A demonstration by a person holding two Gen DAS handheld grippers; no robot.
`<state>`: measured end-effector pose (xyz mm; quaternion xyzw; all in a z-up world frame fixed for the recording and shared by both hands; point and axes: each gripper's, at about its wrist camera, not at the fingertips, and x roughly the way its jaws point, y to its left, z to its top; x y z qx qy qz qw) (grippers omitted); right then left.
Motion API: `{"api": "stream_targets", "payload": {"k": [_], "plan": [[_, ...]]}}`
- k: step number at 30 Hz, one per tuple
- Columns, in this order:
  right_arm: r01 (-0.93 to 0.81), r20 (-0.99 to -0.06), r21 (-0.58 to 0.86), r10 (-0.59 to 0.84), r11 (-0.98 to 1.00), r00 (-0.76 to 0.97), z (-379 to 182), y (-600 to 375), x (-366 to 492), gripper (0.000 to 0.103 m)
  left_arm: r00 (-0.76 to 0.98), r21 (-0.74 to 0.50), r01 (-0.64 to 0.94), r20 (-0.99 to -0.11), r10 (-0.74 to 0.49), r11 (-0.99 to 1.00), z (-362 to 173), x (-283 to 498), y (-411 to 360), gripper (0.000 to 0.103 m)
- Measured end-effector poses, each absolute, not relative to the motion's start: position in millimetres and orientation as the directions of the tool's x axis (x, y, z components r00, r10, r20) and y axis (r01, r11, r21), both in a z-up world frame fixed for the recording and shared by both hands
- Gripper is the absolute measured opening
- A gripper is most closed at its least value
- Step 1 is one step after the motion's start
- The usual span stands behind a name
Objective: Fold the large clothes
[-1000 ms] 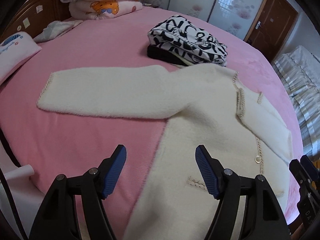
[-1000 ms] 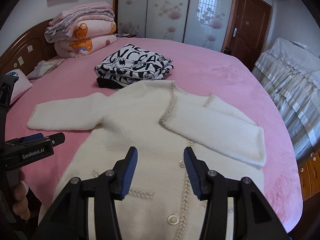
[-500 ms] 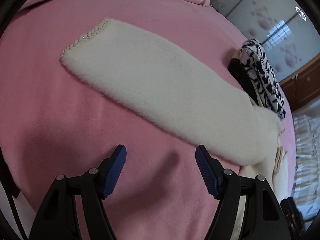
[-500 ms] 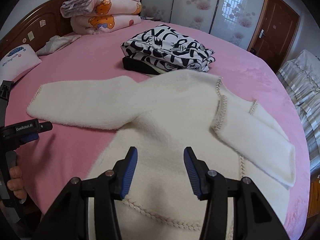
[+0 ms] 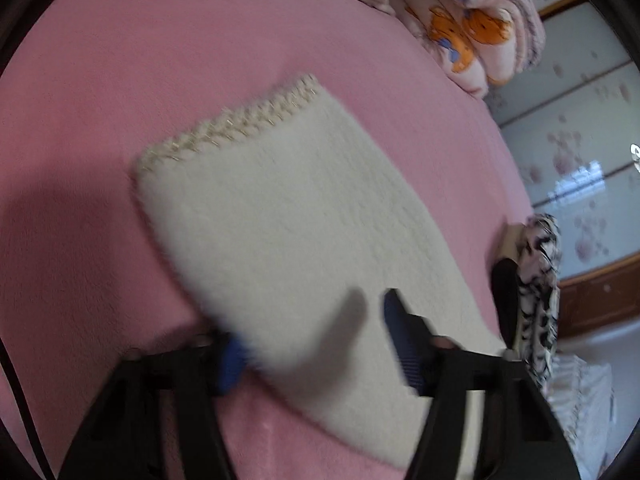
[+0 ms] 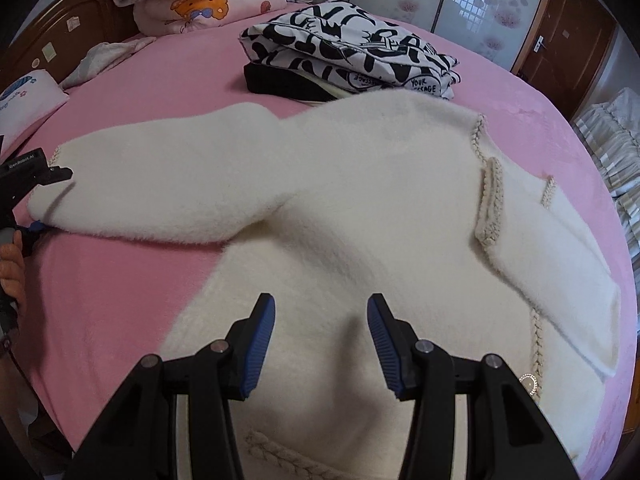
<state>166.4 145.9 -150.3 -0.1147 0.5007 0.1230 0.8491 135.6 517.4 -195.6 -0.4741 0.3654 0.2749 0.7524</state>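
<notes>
Fleecy cream cardigan [image 6: 360, 184] is spread on the pink bed [image 6: 120, 280]. Its sleeve [image 5: 288, 216] is straddled by the open left gripper [image 5: 312, 340], though blur obscures contact. The right gripper [image 6: 320, 340] is held open above the body.

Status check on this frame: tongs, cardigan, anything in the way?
Left tongs open, straddling sleeve near cuff. Right tongs open over cream cardigan. Folded clothes pile touches its far edge.

Folded clothes [image 6: 348, 56] behind cardigan [image 6: 360, 200] — sides free.
</notes>
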Motion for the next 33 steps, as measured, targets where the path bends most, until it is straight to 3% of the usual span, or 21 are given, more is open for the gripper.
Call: {"api": "stream_targets", "payload": {"k": [2, 4, 9, 14, 21, 23, 25, 27, 30, 32, 33], "plan": [[-0.307, -0.885, -0.051, 0.100, 0.950, 0.455, -153, 139, 168, 0.048, 0.578, -0.495, -0.759, -0.812, 0.087, 0.423, -188, 144, 515, 0.017], [-0.291, -0.887, -0.029, 0.110, 0.956, 0.449, -153, 130, 168, 0.048, 0.591, -0.483, -0.742, -0.799, 0.113, 0.466, -173, 154, 502, 0.015], [-0.254, -0.874, 0.001, 0.124, 0.967, 0.469, -143, 105, 167, 0.048, 0.666, -0.445, -0.613, -0.736, 0.125, 0.653, -112, 179, 439, 0.014], [-0.180, -0.853, 0.043, 0.130, 0.983, 0.505, -127, 63, 167, 0.048, 0.716, -0.404, -0.363, -0.698, -0.026, 0.840, -61, 202, 329, 0.014], [-0.039, -0.833, 0.087, 0.094, 0.995, 0.546, -115, -18, 161, 0.048, 0.587, -0.342, -0.072, -0.774, -0.237, 0.937, -79, 225, 176, 0.014], [-0.001, -0.839, 0.096, 0.081, 0.995, 0.538, -118, -40, 158, 0.048, 0.522, -0.284, -0.034, -0.822, -0.225, 0.958, -96, 228, 146, 0.019], [0.024, -0.846, 0.107, 0.078, 0.994, 0.527, -122, -58, 155, 0.048, 0.476, -0.209, -0.011, -0.861, -0.179, 0.978, -112, 225, 126, 0.034], [0.037, -0.854, 0.118, 0.083, 0.992, 0.513, -127, -71, 151, 0.048, 0.432, -0.170, -0.007, -0.889, -0.150, 0.985, -126, 221, 118, 0.041], [0.046, -0.862, 0.131, 0.091, 0.990, 0.498, -135, -83, 148, 0.048, 0.420, -0.209, -0.017, -0.889, -0.183, 0.978, -124, 223, 120, 0.053], [0.050, -0.864, 0.146, 0.103, 0.988, 0.493, -138, -86, 147, 0.048, 0.429, -0.220, -0.030, -0.884, -0.186, 0.975, -117, 211, 130, 0.069], [0.051, -0.864, 0.155, 0.110, 0.987, 0.491, -139, -87, 147, 0.048, 0.437, -0.218, -0.037, -0.881, -0.181, 0.975, -113, 209, 132, 0.072]]}}
